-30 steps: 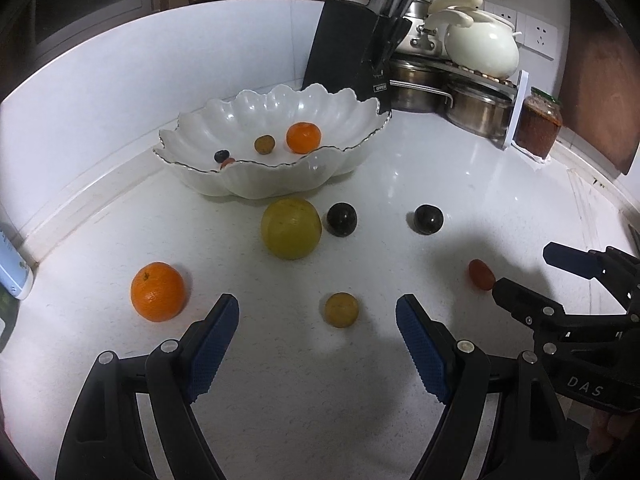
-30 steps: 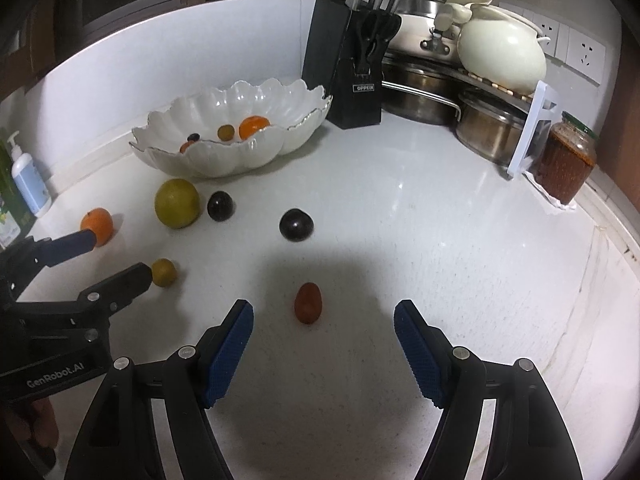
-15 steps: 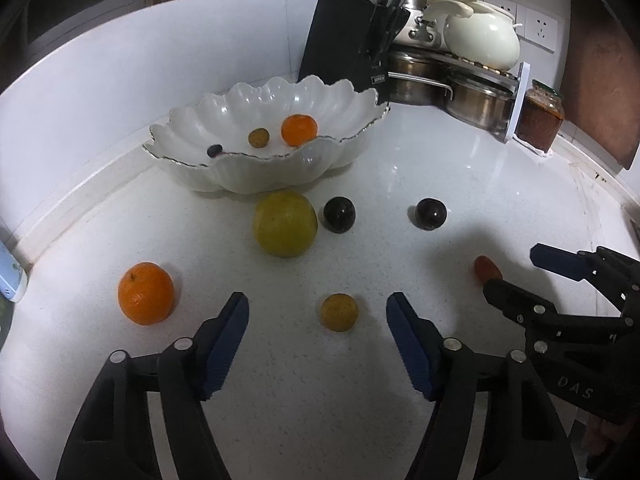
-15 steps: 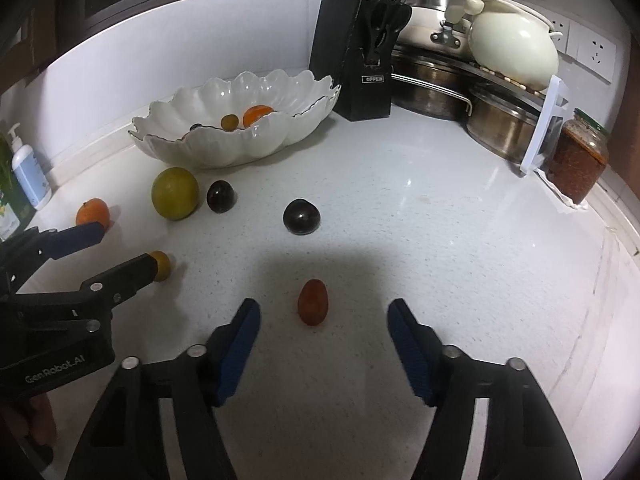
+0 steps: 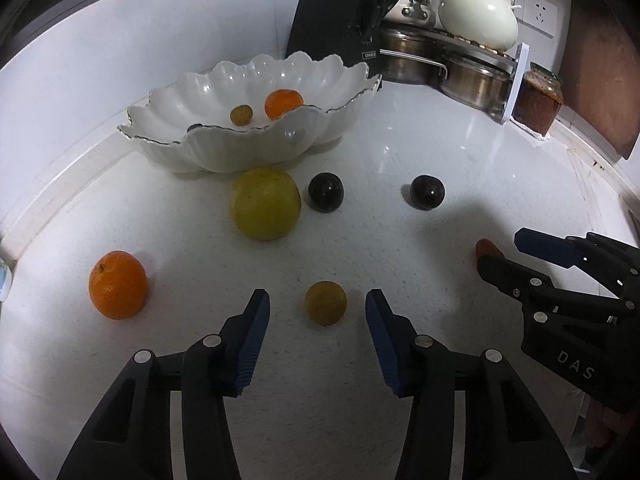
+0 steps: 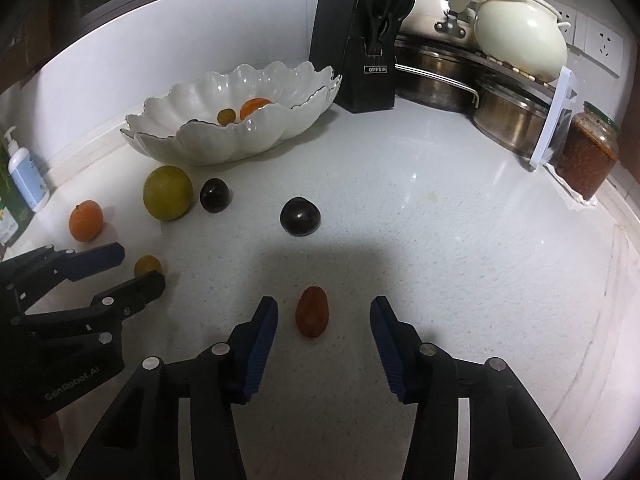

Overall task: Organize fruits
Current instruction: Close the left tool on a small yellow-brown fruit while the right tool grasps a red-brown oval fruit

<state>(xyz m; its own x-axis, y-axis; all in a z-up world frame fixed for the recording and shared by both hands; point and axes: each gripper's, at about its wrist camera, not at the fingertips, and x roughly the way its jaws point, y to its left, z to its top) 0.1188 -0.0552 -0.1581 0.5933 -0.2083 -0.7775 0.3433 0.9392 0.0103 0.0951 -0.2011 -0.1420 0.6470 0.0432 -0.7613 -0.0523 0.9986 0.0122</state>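
My left gripper (image 5: 318, 304) is open, its fingertips on either side of a small yellow-brown fruit (image 5: 325, 303) on the white counter, not touching it. My right gripper (image 6: 323, 314) is open around a small red oval fruit (image 6: 312, 316), also not touching. On the counter lie an orange (image 5: 118, 284), a large yellow-green fruit (image 5: 265, 208) and two dark plums (image 5: 326, 192) (image 5: 427, 192). A white scalloped bowl (image 5: 224, 148) holds an orange (image 5: 283, 103) and a small brown fruit (image 5: 241, 114). Each gripper shows in the other's view (image 5: 504, 254) (image 6: 134, 268).
A black knife block (image 6: 354, 46) stands behind the bowl. Steel pots (image 6: 508, 120), a cream pot (image 6: 520, 42) and a red-filled jar (image 6: 588, 152) line the back right. A soap bottle (image 6: 26, 180) stands at the far left.
Both grippers have moved forward and lower, so the small yellow-brown fruit and the red fruit now sit between their fingertips. No fruit has moved.
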